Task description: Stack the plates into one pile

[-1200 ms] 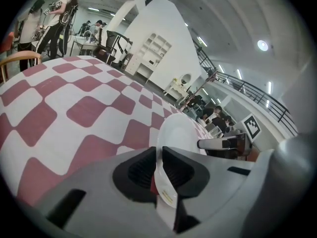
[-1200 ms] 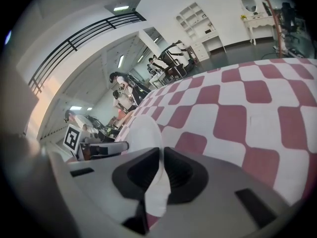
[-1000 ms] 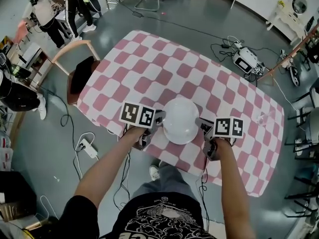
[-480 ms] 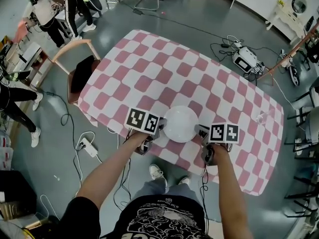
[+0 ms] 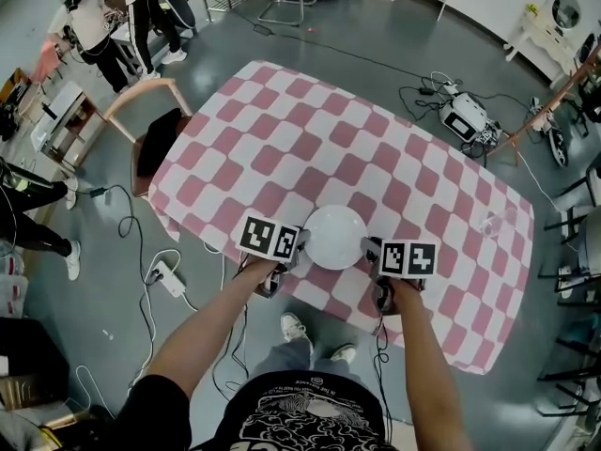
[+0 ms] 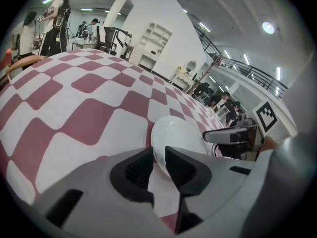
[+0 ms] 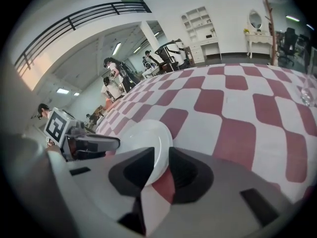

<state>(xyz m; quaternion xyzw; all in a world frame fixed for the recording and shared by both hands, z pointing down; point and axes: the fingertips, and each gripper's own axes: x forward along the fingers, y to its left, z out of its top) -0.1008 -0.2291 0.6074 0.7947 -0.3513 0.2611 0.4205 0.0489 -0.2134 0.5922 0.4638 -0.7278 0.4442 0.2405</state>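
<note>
The white plates (image 5: 336, 236) show as one round pile lying on the pink checked table (image 5: 376, 158), close to its front edge. My left gripper (image 5: 299, 245) is at the pile's left rim and my right gripper (image 5: 369, 250) at its right rim. In the left gripper view the plate (image 6: 178, 135) rim sits between the jaws of the left gripper (image 6: 158, 157), which are opening, with a gap showing. The right gripper view shows the plate (image 7: 143, 138) rim between the opening jaws of the right gripper (image 7: 161, 160). How many plates are in the pile is unclear.
A clear glass (image 5: 496, 222) stands near the table's right end. A wooden chair (image 5: 150, 130) is at the left end. People (image 5: 94, 17) stand at the far left. Cables and a power strip (image 5: 169, 278) lie on the floor by the front edge.
Both grippers have come down with the plates, which looked larger and raised before and now rest on the cloth. The arms have drawn slightly toward the front edge.
</note>
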